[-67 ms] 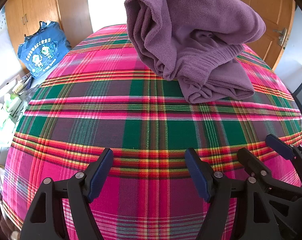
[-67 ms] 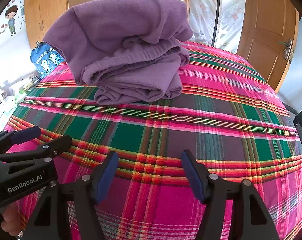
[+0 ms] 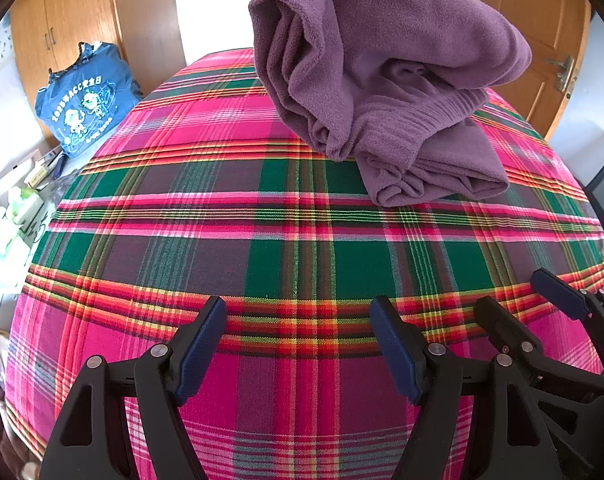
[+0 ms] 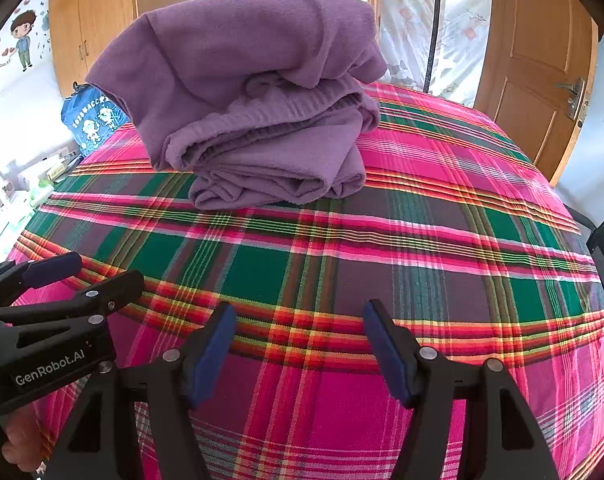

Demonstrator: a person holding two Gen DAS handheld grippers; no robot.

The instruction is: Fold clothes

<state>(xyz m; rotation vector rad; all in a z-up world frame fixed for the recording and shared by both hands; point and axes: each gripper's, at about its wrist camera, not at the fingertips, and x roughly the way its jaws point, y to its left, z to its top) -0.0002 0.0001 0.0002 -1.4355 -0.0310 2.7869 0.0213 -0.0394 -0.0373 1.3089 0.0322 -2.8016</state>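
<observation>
Your purple garment lies loosely bundled on the plaid surface, well ahead of both fingers; left gripper and right gripper stand wide, empty; folding looks largely unfinished.

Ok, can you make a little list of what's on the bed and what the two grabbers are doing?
garment: purple fleece, bunched and partly folded, on the far part of the cloth
cloth: pink and green plaid, covers the surface
left gripper: open, empty, over the near part of the cloth
right gripper: open, empty, beside the left one
bag: blue, past the far left edge
fleece touched: no
</observation>
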